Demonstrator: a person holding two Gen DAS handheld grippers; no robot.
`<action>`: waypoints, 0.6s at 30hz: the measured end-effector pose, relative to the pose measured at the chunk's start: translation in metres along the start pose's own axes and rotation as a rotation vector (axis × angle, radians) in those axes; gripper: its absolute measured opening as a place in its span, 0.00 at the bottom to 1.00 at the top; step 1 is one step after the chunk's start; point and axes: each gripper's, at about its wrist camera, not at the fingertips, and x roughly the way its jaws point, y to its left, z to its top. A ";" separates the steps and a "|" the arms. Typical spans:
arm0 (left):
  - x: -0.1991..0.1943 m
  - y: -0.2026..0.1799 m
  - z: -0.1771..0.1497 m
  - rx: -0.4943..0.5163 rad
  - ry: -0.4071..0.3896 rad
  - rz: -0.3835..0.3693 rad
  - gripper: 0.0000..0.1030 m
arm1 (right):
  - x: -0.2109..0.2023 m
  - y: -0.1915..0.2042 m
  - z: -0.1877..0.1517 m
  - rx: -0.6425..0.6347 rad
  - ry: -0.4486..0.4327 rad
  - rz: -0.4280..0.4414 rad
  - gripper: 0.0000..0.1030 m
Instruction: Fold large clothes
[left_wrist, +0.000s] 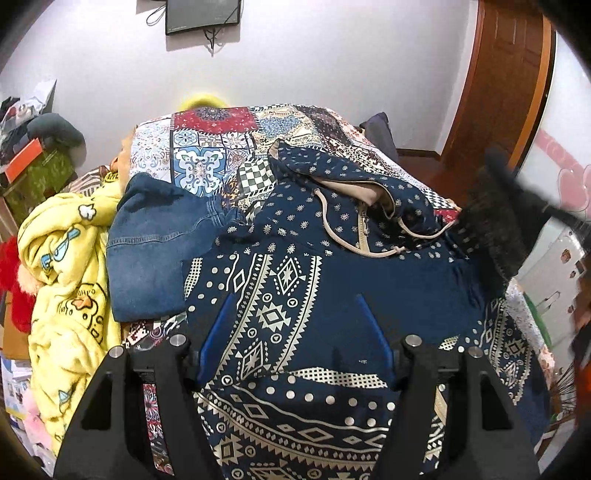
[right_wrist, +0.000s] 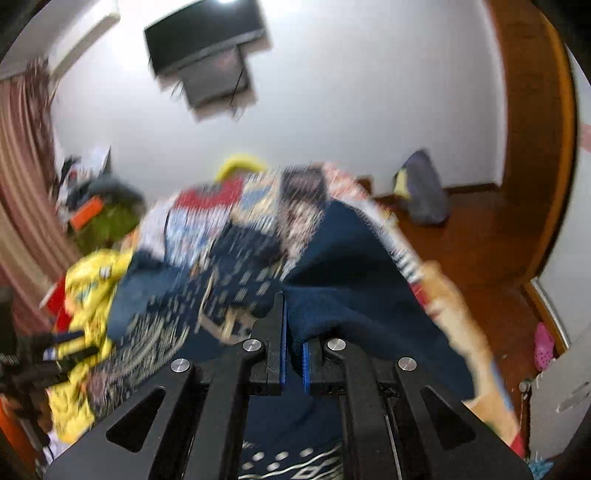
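- Navy patterned hoodie (left_wrist: 295, 280) lies on the bed (left_wrist: 207, 147), long axis toward the far edge, hood farthest.
- Left gripper (left_wrist: 291, 332): fingers wide, empty.
- Right gripper (right_wrist: 293, 332): fingers clamped on navy hoodie fabric.

Our left gripper (left_wrist: 293, 325): jaws standing wide apart, angled downward, nothing pinched between its blue pads; our right gripper (right_wrist: 293, 325): jaws drawn together, likewise angled downward.

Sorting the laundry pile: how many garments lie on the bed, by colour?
Navy patterned hoodie: 1
Blue denim garment: 1
Yellow cartoon-print fleece: 1
Total: 3
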 end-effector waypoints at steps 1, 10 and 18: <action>-0.002 0.001 -0.001 -0.003 0.002 -0.002 0.64 | 0.017 0.007 -0.010 -0.001 0.048 0.007 0.05; -0.004 -0.011 -0.013 0.072 0.036 -0.016 0.64 | 0.086 0.013 -0.075 0.041 0.350 0.001 0.09; 0.003 -0.080 0.008 0.228 0.024 -0.093 0.64 | 0.043 -0.013 -0.078 0.107 0.394 0.129 0.17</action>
